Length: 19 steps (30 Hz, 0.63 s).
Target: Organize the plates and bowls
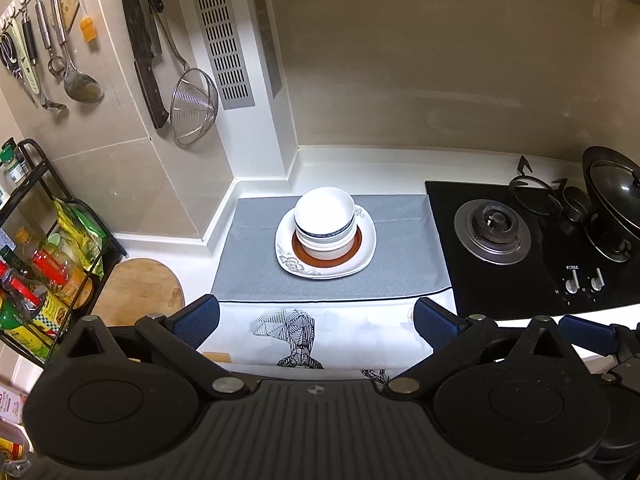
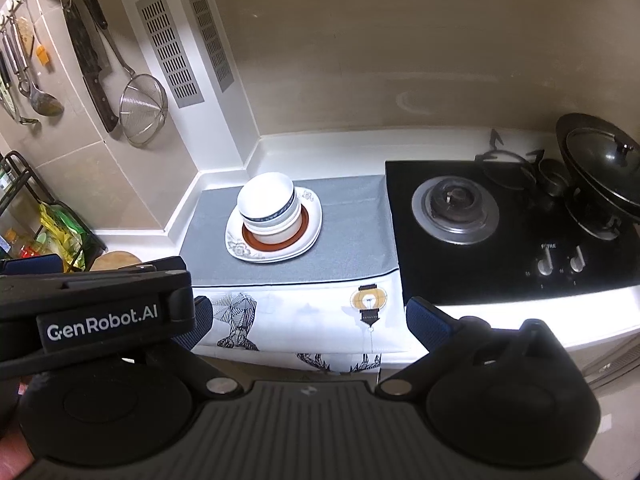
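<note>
1. A white kitchen countertop [image 1: 168, 242] runs along a beige tiled wall, with a grey mat [image 1: 256, 264] spread at its middle and a printed white cloth [image 1: 352, 336] hanging over the front edge.
2. A black two-burner gas hob [image 1: 536, 264] sits to the right of the mat, a lidded wok [image 1: 616, 196] on its far burner; a cleaver [image 1: 140, 48], a wire strainer [image 1: 194, 106] and a ladle [image 1: 76, 68] hang on the wall at left, above a black rack of bottles [image 1: 36, 280] and a round wooden board [image 1: 136, 290].
3. The stack of dishes stands on the mat: a square white plate [image 1: 326, 268] with a floral corner at the bottom, a brown-rimmed plate [image 1: 326, 256] on it, then nested white bowls [image 1: 324, 214].
4. The left gripper [image 1: 316, 322] hovers at the counter's front edge, well apart from the stack straight ahead, fingers spread wide and holding nothing.
5. The right gripper [image 2: 308, 320] hangs just beside it, the stack ahead and to its left, likewise wide open and empty.
6. Counted: two plates; three bowls appear nested, though the exact number cannot be told.
</note>
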Tool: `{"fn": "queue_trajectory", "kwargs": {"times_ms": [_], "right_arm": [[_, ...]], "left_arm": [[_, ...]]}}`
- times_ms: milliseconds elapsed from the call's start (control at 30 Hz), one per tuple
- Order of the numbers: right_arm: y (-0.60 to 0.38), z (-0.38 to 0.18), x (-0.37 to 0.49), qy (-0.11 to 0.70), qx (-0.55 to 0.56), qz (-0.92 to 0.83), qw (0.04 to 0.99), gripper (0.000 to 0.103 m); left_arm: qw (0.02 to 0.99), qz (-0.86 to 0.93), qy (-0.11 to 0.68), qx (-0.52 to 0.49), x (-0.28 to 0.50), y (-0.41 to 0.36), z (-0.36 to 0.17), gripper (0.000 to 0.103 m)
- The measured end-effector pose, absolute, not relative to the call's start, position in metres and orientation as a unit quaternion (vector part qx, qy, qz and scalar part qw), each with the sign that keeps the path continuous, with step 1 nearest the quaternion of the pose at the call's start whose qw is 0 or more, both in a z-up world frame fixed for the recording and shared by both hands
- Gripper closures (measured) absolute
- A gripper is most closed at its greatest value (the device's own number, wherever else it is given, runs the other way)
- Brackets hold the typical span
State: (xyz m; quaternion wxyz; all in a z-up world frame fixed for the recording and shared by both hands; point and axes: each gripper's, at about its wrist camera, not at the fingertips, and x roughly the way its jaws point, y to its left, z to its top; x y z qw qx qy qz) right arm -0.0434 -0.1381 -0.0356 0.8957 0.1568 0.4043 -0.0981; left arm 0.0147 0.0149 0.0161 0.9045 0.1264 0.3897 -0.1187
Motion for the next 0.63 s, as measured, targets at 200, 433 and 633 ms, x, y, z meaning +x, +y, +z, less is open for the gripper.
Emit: {"fn": "queue_trajectory", "kwargs": {"times_ms": [200,433,633], "right_arm": [[-0.138,-0.034,-0.043,0.400,0.159,-0.104,0.897,0.000],[-0.136,-0.035,-0.040,0.399,0.157,-0.107,0.897,0.000],[-0.129,-0.037,-0.028,0.408,0.146,-0.112,0.894,0.000]], "left_arm": [[0.905,-0.124,0.386,0.130,0.018,0.015,0.017,0.000],[0.904,-0.129,0.385,0.132,0.023,0.016,0.015,0.000],[0.900,-0.137,0.395,0.124,0.039,0.024,0.009,0.000]]}}
